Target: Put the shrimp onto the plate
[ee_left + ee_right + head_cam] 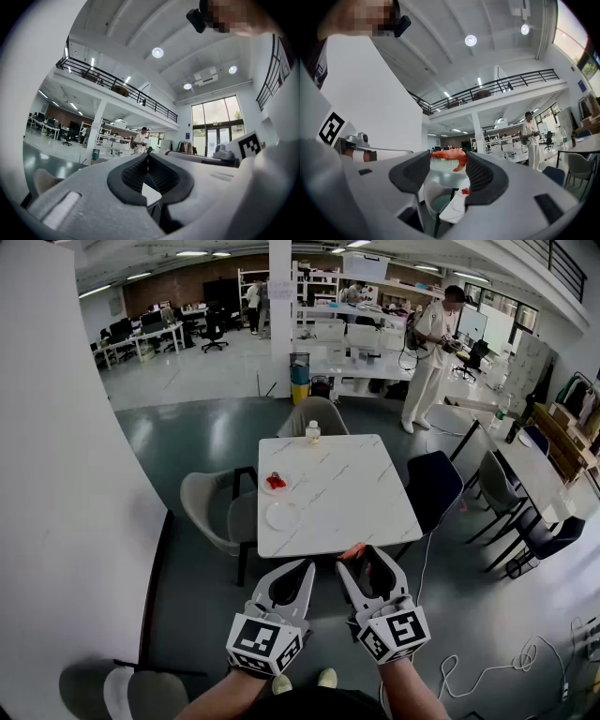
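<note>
Your right claw (361, 559) pinched a shrimp (450, 154) crosswise between its tips, jaws spread wide around it. Your left claw (302, 568), just beside it, had its jaws pressed together on nothing. So the pickup looked done. What remained was the carry, the set-down and the release, and the shrimp hung in the air well short of the marble table (347, 493).

Ahead of the right claw and a little to its left, near the table's close edge, an empty white plate (281, 516) waited with nothing in it. Just beyond it a smaller dish (275, 483) held something red, probably more shrimp, though it was too small to be sure. At the far edge stood a small bottle (312, 432).
</note>
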{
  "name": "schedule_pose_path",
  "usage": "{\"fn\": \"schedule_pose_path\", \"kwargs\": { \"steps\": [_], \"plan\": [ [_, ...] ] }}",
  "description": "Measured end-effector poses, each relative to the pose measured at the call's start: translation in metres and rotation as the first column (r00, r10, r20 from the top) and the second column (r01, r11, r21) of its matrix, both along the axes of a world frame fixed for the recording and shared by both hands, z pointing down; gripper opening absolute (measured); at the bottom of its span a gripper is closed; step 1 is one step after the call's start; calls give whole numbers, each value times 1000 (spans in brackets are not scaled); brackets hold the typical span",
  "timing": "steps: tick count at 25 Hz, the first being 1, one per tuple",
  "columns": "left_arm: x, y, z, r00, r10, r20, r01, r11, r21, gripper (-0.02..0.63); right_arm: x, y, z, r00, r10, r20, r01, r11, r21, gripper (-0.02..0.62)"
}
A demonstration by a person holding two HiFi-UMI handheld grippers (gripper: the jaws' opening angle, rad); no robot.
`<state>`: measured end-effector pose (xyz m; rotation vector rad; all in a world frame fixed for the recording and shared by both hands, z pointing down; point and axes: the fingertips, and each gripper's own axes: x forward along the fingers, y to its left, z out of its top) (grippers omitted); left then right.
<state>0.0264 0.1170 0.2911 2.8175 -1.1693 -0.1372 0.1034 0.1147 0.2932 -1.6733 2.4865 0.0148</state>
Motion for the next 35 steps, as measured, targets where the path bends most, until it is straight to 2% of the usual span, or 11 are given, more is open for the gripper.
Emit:
{"fn": "schedule_pose_path", "kwargs": {
  "steps": [8,15,28,35],
  "plan": [
    [3,0,2,1000,4,3,-4,1000,0,8,2,-1,2,1000,4,6,-4,1000,-7,244],
    [2,2,6,1000,2,-8,-2,1000,-12,8,4,4,-1,997,-29,70,29,1000,-2,244],
    [-5,2,8,997,-78,5,78,997,-5,8,4,5,-2,987,-105,125,107,994,-6,244],
    [5,2,7,993,-120,13,120,993,-2,8,9,2,-1,979,-166,122,168,986,-7,244]
  ]
}}
